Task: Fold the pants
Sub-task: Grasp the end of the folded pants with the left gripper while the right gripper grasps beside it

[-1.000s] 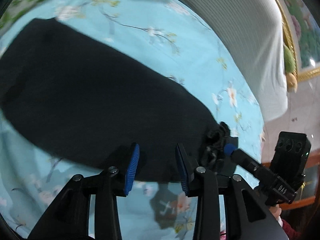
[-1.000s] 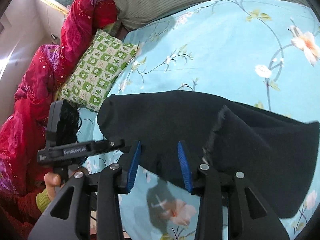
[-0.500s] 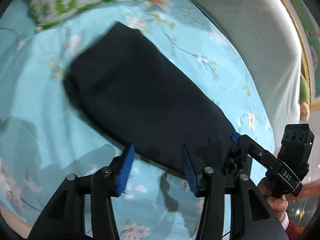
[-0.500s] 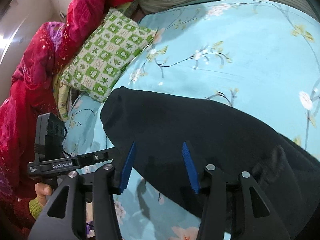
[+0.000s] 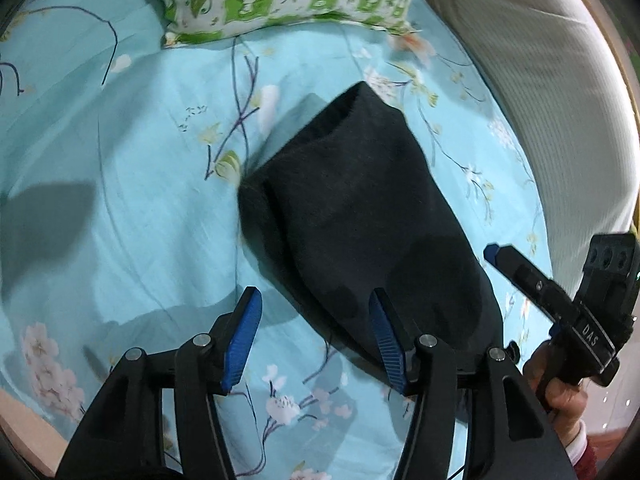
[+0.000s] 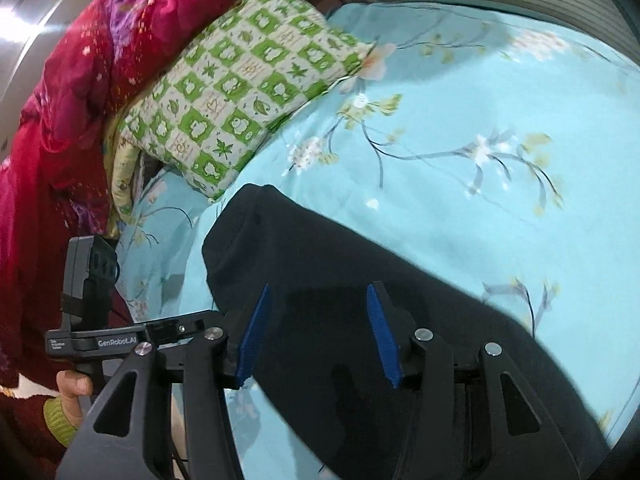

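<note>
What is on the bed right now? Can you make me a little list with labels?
pants: black pants lying folded on the bed, nothing gripping them
bed cover: light blue sheet with flowers
pillow: green and white checked pillow past the far end of the pants
blanket: red blanket heaped beside the pillow
left gripper: open, over the near edge of the pants
right gripper: open, over the pants

**Bedding around the work area**

A light blue floral bedsheet (image 5: 120,168) covers the bed. A green-and-white checked pillow (image 6: 240,100) lies at the sheet's far edge. Just beside it, toward the far left corner in the right wrist view, is a bunched red quilt (image 6: 72,112). A grey striped cushion (image 5: 560,100) borders the sheet's right edge.
</note>
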`<state>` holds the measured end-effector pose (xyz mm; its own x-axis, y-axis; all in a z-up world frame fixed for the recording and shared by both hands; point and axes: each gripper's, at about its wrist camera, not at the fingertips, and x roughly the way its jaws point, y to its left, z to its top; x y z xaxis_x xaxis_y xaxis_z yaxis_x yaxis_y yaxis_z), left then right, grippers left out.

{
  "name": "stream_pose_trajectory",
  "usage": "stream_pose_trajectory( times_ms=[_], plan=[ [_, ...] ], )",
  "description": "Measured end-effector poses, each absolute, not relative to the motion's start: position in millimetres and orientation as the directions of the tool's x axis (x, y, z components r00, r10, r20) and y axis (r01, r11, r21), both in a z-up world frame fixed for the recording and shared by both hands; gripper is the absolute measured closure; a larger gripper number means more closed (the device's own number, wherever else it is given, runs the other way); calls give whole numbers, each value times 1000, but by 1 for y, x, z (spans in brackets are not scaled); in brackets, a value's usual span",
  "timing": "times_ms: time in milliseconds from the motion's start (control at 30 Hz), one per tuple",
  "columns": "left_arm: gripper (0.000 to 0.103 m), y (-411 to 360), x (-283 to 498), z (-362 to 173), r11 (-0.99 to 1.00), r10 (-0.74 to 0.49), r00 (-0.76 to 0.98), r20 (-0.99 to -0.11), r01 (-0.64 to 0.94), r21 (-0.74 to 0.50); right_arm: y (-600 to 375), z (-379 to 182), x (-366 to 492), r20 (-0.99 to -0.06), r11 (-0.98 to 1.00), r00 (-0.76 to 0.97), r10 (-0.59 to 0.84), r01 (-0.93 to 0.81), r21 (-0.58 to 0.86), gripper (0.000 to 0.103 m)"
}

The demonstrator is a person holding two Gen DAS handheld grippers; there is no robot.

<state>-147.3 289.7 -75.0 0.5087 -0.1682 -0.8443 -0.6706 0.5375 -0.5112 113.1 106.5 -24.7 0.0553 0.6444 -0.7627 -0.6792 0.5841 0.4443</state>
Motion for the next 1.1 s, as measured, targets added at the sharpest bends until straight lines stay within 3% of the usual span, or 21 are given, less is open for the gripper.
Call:
stream_pose_trajectory(
  times_ms=[700, 767, 800, 867, 1100],
  plan=[
    [45, 310, -128, -97, 435, -165, 531, -831, -717, -545, 244, -67, 151, -863, 282, -209, 459, -887, 365, 52],
    [48, 311, -130, -97, 426, -160, 540, -826, -717, -552, 248, -70, 151, -866, 264, -223, 448, -892, 366, 53],
    [50, 311, -132, -97, 425, -155, 543, -825, -717, -552, 250, -71, 151, -866, 250, -232, 443, -896, 368, 60],
    [65, 311, -135, -96, 426, -132, 548, -826, -721, -546, 254, -72, 150, -866, 232, -252, 432, -897, 376, 70],
    [81, 300, -145, -78, 445, -111, 598, -794, -684, -578, 239, -57, 145, -842, 215, -241, 482, -899, 381, 80]
  ],
)
